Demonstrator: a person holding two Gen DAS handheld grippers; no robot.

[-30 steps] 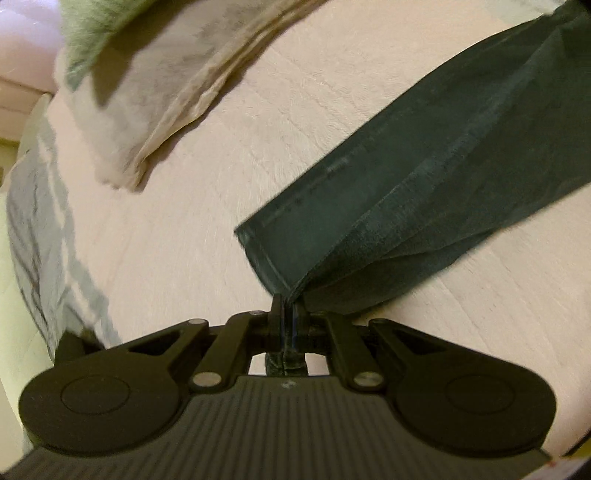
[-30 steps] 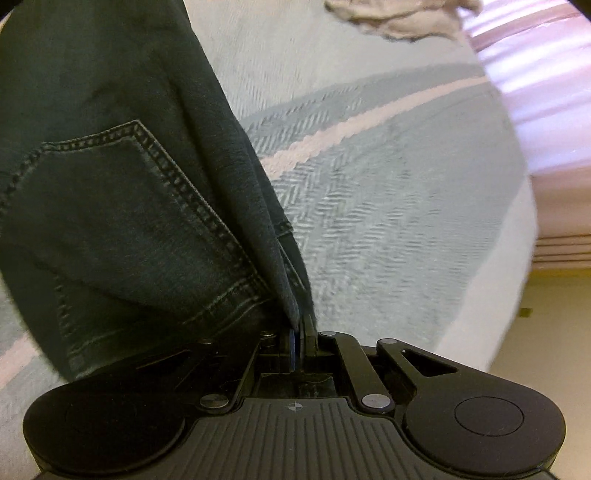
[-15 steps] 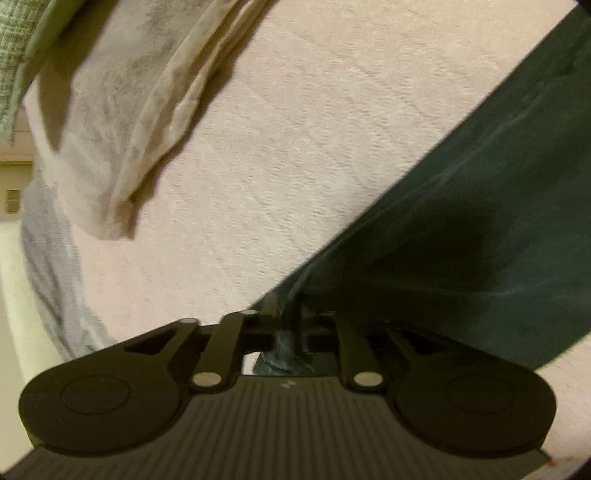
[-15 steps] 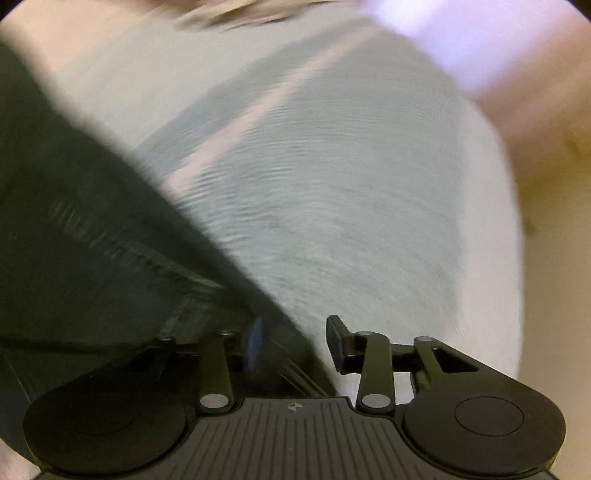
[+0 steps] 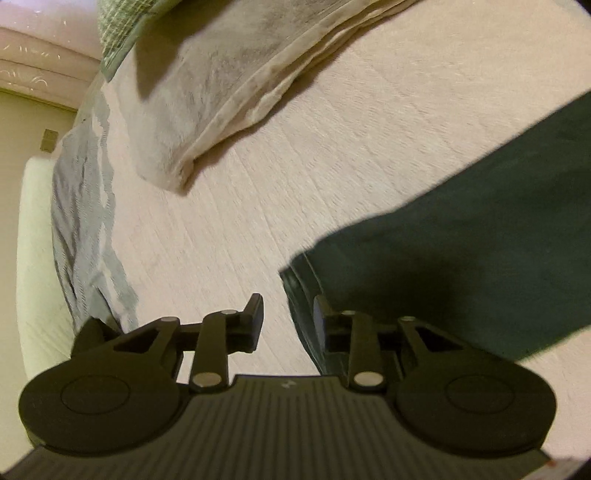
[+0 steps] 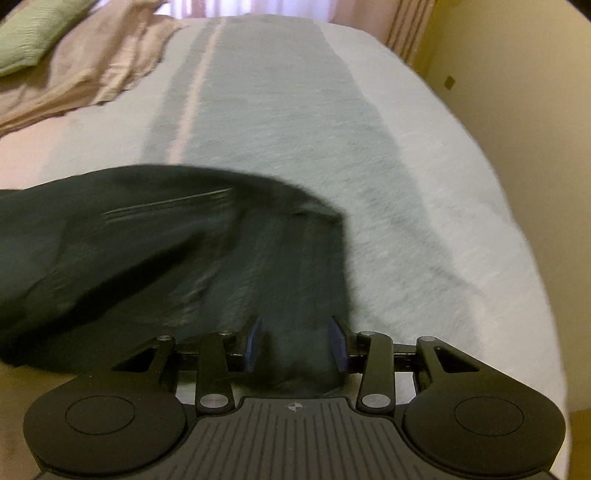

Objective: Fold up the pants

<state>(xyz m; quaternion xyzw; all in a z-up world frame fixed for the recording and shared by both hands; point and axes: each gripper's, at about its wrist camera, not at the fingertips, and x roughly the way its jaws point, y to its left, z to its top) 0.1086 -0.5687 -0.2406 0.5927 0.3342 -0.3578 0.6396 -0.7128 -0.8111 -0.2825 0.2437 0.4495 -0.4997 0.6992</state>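
Dark green-black pants (image 5: 461, 251) lie flat on the pale bedspread, a leg running from the right edge down to its hem by my left gripper (image 5: 288, 321). That gripper is open, and the hem edge lies in the gap close to the right finger. In the right wrist view the pants (image 6: 155, 251) lie in a blurred heap at the left and centre. My right gripper (image 6: 295, 343) is open, with the dark cloth lying loose between its blue-padded fingers (image 6: 253, 339).
A beige folded blanket (image 5: 240, 81) and a green pillow (image 5: 122, 33) lie at the far side. A grey striped bed runner (image 6: 266, 140) crosses the bed. The bed's edge and a yellow wall (image 6: 517, 110) are at the right.
Both grippers have gone from shut on the pants to open, the right one first. The lifted pants have dropped flat onto the bed.
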